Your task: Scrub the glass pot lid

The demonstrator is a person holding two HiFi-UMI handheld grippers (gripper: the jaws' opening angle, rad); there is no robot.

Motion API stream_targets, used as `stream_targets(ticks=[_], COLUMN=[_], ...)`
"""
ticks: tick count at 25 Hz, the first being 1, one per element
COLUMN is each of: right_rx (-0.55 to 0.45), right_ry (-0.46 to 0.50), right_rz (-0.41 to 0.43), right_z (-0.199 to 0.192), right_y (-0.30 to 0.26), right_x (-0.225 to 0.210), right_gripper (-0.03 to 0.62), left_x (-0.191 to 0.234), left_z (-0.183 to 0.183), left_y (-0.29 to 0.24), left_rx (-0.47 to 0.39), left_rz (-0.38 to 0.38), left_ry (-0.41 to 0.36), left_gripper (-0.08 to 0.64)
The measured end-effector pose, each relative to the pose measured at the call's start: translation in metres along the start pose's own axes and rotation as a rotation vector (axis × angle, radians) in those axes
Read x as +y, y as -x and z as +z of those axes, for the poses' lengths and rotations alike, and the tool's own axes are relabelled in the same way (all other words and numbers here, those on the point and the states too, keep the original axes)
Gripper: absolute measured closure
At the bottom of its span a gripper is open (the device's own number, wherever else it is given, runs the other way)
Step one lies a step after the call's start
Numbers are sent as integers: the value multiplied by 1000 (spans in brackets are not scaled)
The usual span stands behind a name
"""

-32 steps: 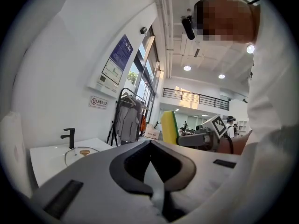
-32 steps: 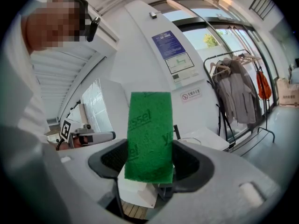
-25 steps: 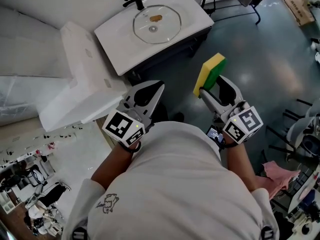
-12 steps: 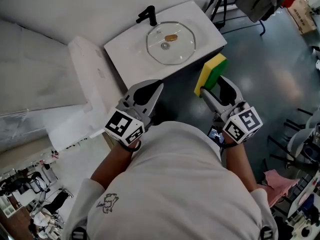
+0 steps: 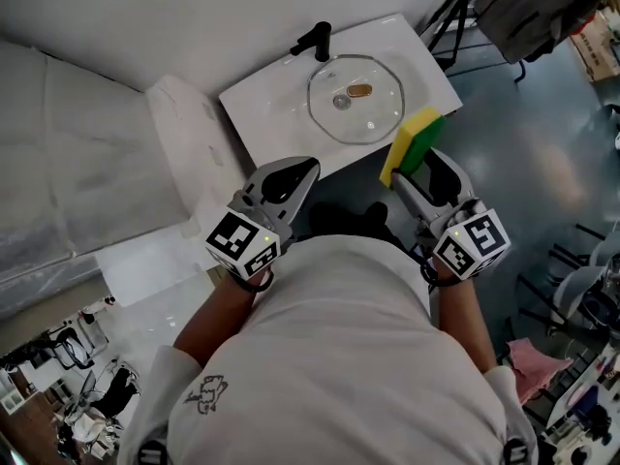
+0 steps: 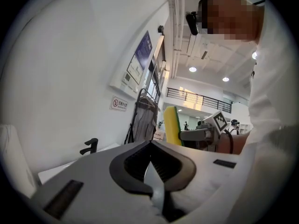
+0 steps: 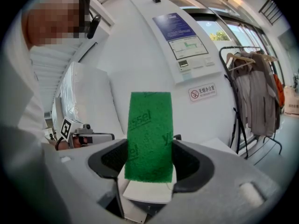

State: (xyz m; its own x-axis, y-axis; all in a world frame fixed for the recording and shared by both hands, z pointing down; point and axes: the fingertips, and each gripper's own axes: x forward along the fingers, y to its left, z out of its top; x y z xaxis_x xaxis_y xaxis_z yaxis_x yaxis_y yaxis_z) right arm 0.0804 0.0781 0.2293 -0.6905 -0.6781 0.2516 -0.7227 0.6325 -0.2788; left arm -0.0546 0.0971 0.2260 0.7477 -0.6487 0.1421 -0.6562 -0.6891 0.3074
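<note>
The glass pot lid (image 5: 356, 98) lies flat in the white sink (image 5: 262, 105), with a small brown piece (image 5: 359, 91) near its knob. My right gripper (image 5: 415, 170) is shut on a yellow-and-green sponge (image 5: 410, 143), held upright just short of the sink's near right edge. In the right gripper view the green scrub face of the sponge (image 7: 149, 136) fills the gap between the jaws. My left gripper (image 5: 298, 173) is shut and empty, its tip close to the sink's front edge. The left gripper view shows the closed jaws and the sponge (image 6: 172, 125) beyond.
A black faucet (image 5: 316, 38) stands at the sink's back edge. White foam or plastic-wrapped blocks (image 5: 184, 163) sit left of the sink. A dark clothes rack (image 5: 513, 13) stands at the upper right, above grey floor. A pink cloth (image 5: 531, 356) lies at lower right.
The sink and lid have shifted right and nearer in the head view as the person stepped closer. Both grippers kept their pose; the sponge now reaches the sink's edge.
</note>
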Motion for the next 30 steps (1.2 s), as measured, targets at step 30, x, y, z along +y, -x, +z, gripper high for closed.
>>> stream_targets(ticks=[30], right_rx=[148], right_ry=[67], right_rz=[344], right_z=[40], right_y=[-136], right_x=[-174], right_gripper=[299], left_x=[111], left_z=[-8], left_y=[-109], left_rx=[-39], left_rz=[372], left_ry=[100], left_gripper=[561])
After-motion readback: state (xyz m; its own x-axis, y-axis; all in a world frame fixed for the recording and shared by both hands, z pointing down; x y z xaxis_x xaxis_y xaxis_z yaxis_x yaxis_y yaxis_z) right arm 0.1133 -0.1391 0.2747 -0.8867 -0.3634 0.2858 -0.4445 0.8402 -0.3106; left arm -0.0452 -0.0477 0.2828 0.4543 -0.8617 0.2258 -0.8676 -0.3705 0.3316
